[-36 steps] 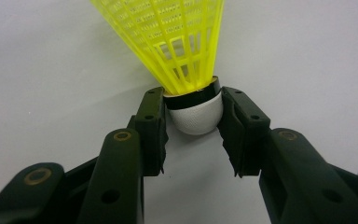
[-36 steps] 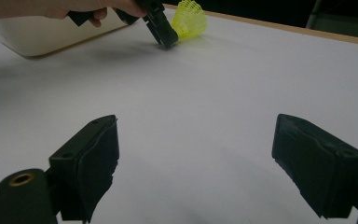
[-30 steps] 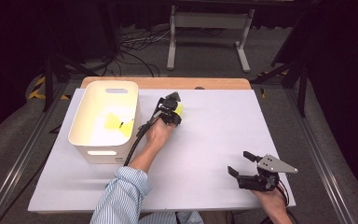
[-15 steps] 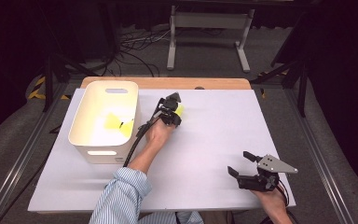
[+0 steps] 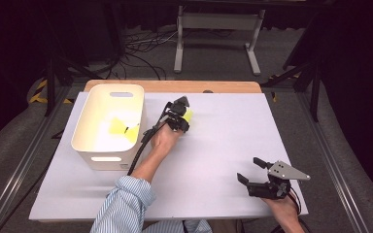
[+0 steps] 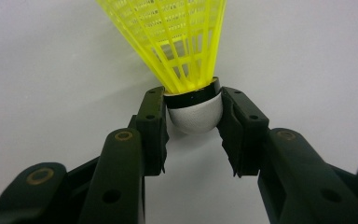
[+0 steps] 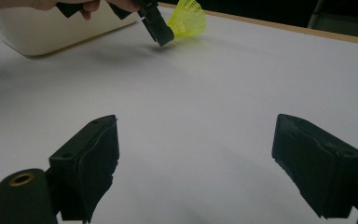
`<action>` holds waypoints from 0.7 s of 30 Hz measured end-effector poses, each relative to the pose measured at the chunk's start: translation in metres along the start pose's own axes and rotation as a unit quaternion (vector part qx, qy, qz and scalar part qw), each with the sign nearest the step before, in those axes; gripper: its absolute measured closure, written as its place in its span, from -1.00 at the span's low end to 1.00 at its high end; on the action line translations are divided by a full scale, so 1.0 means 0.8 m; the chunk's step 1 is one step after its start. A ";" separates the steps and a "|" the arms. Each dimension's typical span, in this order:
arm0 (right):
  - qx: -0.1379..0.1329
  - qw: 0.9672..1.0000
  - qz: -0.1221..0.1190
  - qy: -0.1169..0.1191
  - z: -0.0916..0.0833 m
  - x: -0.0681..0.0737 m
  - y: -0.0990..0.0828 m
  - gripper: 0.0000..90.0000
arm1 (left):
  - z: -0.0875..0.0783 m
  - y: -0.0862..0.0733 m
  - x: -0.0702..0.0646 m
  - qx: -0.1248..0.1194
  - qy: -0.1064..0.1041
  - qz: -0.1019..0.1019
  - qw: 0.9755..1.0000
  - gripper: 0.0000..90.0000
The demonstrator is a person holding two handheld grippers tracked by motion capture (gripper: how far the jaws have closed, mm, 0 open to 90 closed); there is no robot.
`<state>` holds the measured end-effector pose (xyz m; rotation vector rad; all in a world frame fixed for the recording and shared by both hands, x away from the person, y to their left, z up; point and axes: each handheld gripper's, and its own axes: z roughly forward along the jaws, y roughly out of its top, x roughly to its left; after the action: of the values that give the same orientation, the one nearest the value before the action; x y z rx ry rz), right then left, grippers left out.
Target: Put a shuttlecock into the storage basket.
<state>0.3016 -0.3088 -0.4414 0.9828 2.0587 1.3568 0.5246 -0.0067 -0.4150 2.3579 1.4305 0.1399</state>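
Nothing moved | shuttlecock (image 6: 193, 105) skirt cut off | left tool (image 6: 193, 116) probably gripping cork

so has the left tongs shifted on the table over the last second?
No. The left tongs, shut on the yellow plastic shuttlecock, sit at the same spot beside the white plastic bin.

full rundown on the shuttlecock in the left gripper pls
The shuttlecock is plastic-looking: a yellow mesh skirt, a black band, and a rounded white cap. The left gripper is shut on the cap, a pad pressing each side at the band. The skirt points away from the gripper, over the white table, just right of the white bin. Whether the skirt touches the table cannot be told.
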 end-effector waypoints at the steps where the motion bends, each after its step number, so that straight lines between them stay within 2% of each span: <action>1: 0.000 1.000 0.000 0.000 0.000 0.000 0.000 -0.66 | -0.001 -0.001 -0.001 0.000 -0.001 -0.001 1.000 0.41; 3: 0.000 1.000 0.000 0.000 0.000 0.000 0.000 -0.66 | -0.003 -0.001 -0.001 0.001 -0.001 0.007 1.000 0.41; 21: 0.001 1.000 0.001 -0.001 0.000 0.000 0.000 -0.66 | -0.027 -0.008 -0.009 0.003 -0.003 0.026 1.000 0.41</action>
<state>0.3014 -0.3089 -0.4413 0.9875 2.0586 1.3554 0.5099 -0.0044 -0.3966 2.4004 1.3690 0.1429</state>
